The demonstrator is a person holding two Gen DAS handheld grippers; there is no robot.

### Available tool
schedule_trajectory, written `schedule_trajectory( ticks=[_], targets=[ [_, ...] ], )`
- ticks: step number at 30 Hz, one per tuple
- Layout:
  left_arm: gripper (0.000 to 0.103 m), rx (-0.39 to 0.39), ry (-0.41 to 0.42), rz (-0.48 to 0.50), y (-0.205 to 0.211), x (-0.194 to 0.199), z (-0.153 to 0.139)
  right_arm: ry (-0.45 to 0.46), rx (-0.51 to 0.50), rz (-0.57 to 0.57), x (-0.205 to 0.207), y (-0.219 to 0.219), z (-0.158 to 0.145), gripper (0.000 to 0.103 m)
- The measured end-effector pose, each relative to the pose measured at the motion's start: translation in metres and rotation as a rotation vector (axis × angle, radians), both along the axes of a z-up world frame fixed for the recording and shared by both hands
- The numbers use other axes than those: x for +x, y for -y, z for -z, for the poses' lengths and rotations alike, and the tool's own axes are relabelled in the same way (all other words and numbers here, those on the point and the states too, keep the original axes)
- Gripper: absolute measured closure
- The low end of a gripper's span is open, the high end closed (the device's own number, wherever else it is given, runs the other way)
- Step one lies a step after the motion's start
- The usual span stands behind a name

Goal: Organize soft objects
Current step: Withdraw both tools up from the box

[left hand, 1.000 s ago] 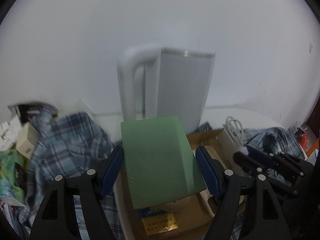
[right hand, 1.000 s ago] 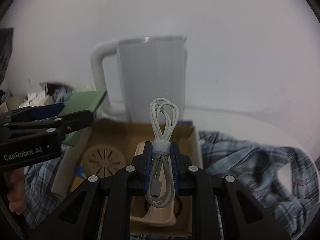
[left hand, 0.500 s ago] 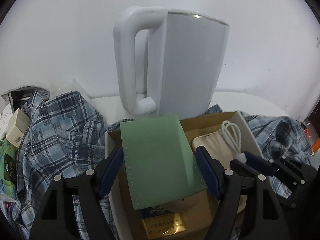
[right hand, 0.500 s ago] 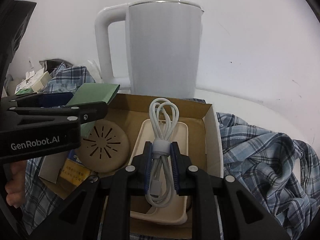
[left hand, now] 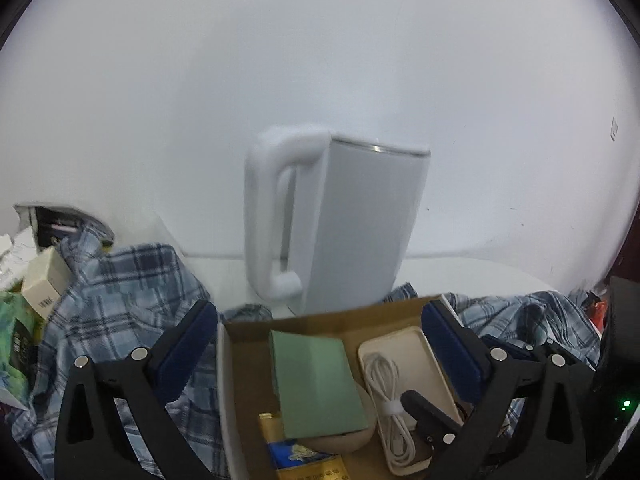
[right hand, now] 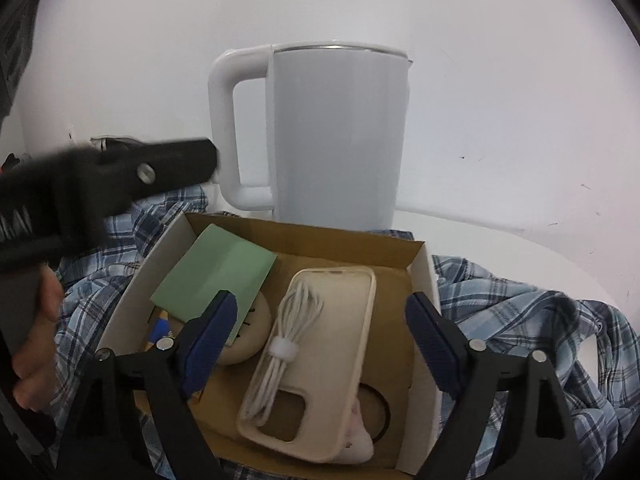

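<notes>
A cardboard box lies on a blue plaid shirt. In it lie a green pouch, a beige phone case and a coiled white cable resting on the case. My left gripper is open and empty above the box. My right gripper is open and empty just above the case and cable. The left gripper also shows blurred at the left of the right wrist view.
A white electric kettle stands behind the box against the white wall. A round beige disc and a yellow-blue packet lie in the box. Small boxes and packets sit at far left. The white tabletop shows at right.
My left gripper opened and let the green pouch fall into the box, then lifted back. My right gripper opened and left the cable on the phone case.
</notes>
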State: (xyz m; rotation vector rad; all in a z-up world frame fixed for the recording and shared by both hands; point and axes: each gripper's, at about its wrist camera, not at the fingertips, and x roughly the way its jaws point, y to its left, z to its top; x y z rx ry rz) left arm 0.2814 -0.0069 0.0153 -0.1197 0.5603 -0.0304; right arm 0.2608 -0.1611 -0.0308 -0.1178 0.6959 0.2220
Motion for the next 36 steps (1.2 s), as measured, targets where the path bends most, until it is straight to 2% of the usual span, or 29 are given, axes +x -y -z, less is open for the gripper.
schedule_trajectory(
  ticks=[4,7,12,17,22,24,27,29,30,36],
  targets=[
    [0.000,0.046,0.025,-0.011,-0.001,-0.006,-0.012,0.011,0.011,0.007,0.000,0.002,-0.005,0.018],
    [0.000,0.104,0.055,-0.020,0.005,-0.013,-0.026,0.044,-0.018,0.004,-0.002,-0.002,-0.018,0.018],
    [0.000,0.086,0.153,-0.020,0.004,-0.043,-0.069,0.122,-0.020,-0.007,-0.018,-0.005,-0.053,0.018],
    [0.000,0.128,0.253,-0.030,0.001,-0.086,-0.110,0.217,-0.027,-0.021,-0.049,-0.007,-0.095,0.018],
    [0.000,0.136,0.348,-0.021,0.003,-0.132,-0.133,0.305,-0.011,-0.034,-0.096,-0.007,-0.130,0.018],
    [0.000,0.143,0.399,-0.012,0.007,-0.152,-0.136,0.334,-0.011,-0.037,-0.113,-0.007,-0.140,0.018],
    [0.000,0.164,0.432,-0.010,0.013,-0.181,-0.135,0.377,-0.024,-0.037,-0.140,-0.007,-0.148,0.016],
    [0.000,0.183,0.454,-0.009,0.016,-0.197,-0.130,0.385,-0.025,-0.033,-0.153,-0.006,-0.148,0.007],
    [0.000,0.193,0.464,-0.009,0.017,-0.205,-0.128,0.380,-0.026,-0.029,-0.158,-0.005,-0.147,0.007],
    [0.000,0.145,0.445,0.014,0.014,-0.238,-0.102,0.390,0.008,0.012,-0.188,0.009,-0.126,0.007]
  ],
)
